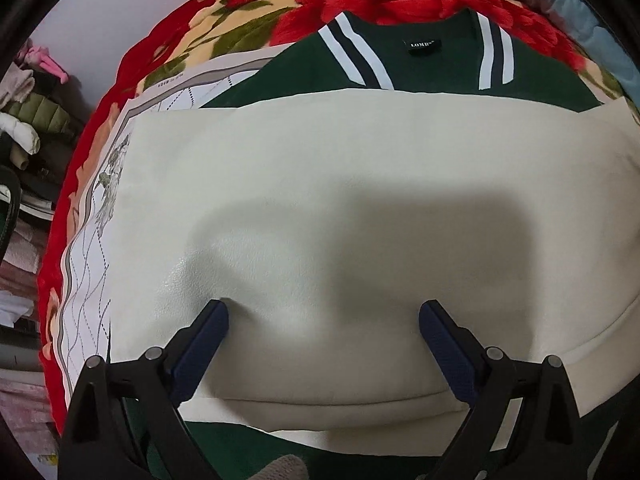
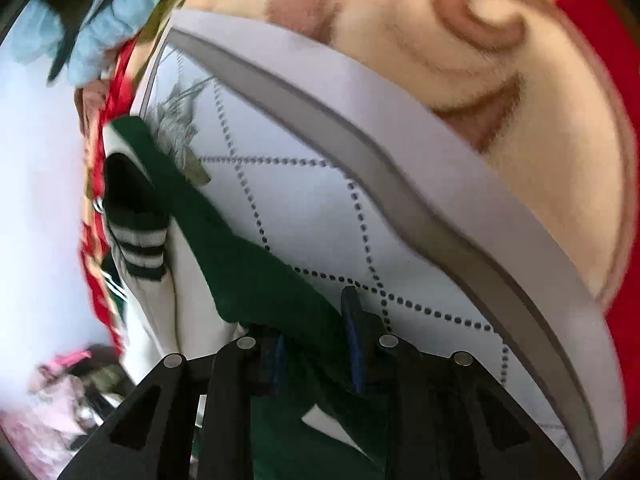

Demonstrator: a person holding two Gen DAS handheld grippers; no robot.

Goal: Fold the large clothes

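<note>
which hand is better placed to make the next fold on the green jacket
Right. The right tongs are already shut on the green jacket hem; the left tongs stand open over the cream sleeve, holding nothing.

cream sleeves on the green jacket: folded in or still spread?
Folded in. The cream sleeve lies flat across the green jacket body, below the collar; left gripper open above it.

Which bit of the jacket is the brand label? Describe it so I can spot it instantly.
Start at the red floral blanket at the far edge, then drop to the green jacket lying on it. Between its two white-and-navy striped bands, just under the neckline, sits the label: a small black rectangle with white lettering, the only black patch there.
</note>
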